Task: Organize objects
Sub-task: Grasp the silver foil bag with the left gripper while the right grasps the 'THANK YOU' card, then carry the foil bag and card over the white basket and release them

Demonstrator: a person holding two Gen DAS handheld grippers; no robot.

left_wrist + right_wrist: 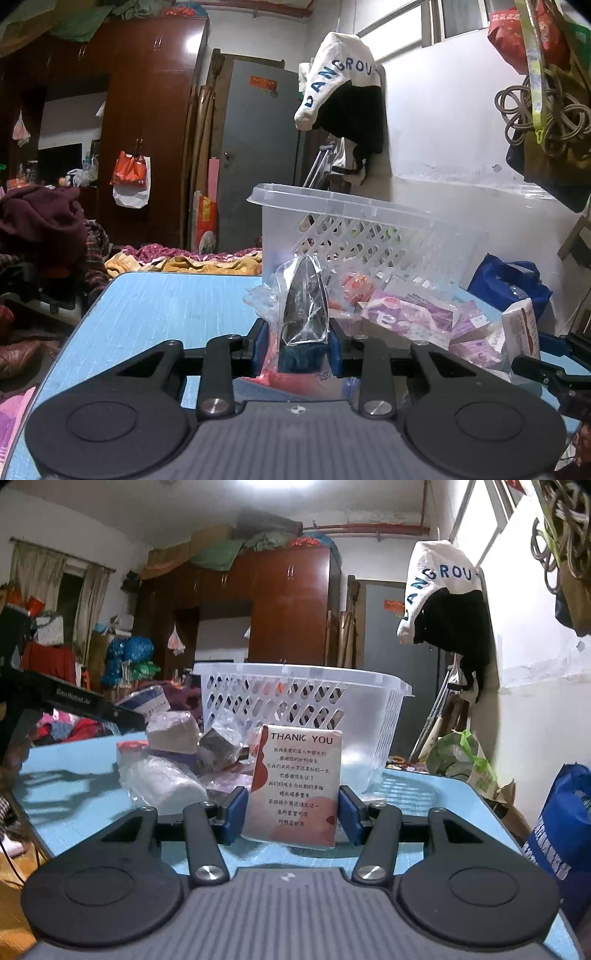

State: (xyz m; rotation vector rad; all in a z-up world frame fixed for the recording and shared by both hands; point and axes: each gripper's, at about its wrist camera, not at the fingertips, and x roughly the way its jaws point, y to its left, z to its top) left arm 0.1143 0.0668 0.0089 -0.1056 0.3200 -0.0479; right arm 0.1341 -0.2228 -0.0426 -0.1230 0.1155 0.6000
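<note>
Blue-padded left gripper jaws clamp a crinkly, clear-wrapped dark packet.

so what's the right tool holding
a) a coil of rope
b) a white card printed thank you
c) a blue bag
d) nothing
b: the right tool has its blue pads closed on the thank you card, held upright in front of the white basket.

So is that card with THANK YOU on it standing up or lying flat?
Standing up. The card faces the camera, print readable, with the right hand-held gripper shut on its two side edges above the blue table.
</note>
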